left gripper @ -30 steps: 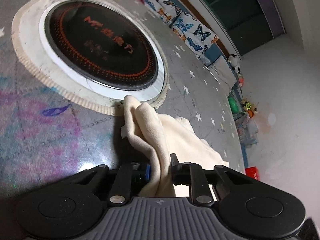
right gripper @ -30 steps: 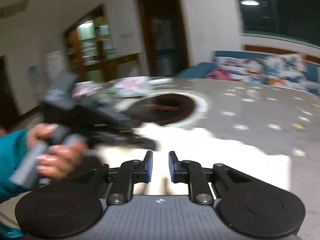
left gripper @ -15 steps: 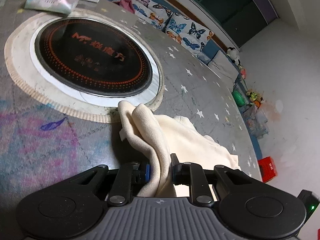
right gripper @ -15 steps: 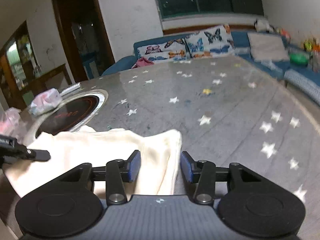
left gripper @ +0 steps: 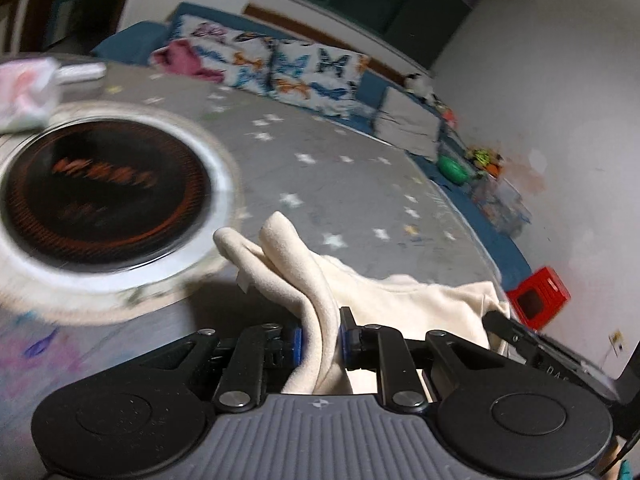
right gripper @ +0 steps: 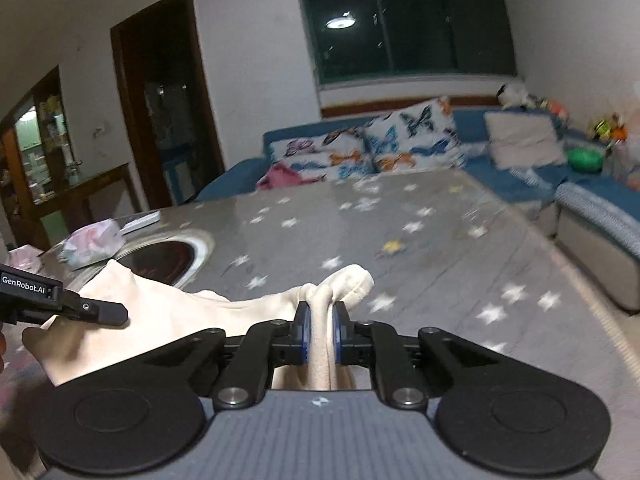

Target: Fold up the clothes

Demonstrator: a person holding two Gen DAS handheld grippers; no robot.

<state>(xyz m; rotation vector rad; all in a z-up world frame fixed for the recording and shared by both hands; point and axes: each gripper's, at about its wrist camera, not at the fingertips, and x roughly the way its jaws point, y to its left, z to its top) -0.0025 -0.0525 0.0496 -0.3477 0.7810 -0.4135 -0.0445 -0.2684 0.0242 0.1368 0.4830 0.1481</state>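
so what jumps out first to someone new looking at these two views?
The cream garment stretched low across the middle, pinched at each end: the left tool and the right tool are both shut on bunched fabric. Next, the round black cooktop with orange markings set into the star-patterned table, at its left. Behind, butterfly cushions on a blue sofa.

a home living room at night.
a blue corner sofa (right gripper: 516,184) with butterfly-print cushions (right gripper: 408,136) runs behind the star-patterned bench (right gripper: 400,240); above the sofa is a dark window (right gripper: 404,28), left of it a wooden doorway (right gripper: 160,92), toys (right gripper: 600,128) at its right end.
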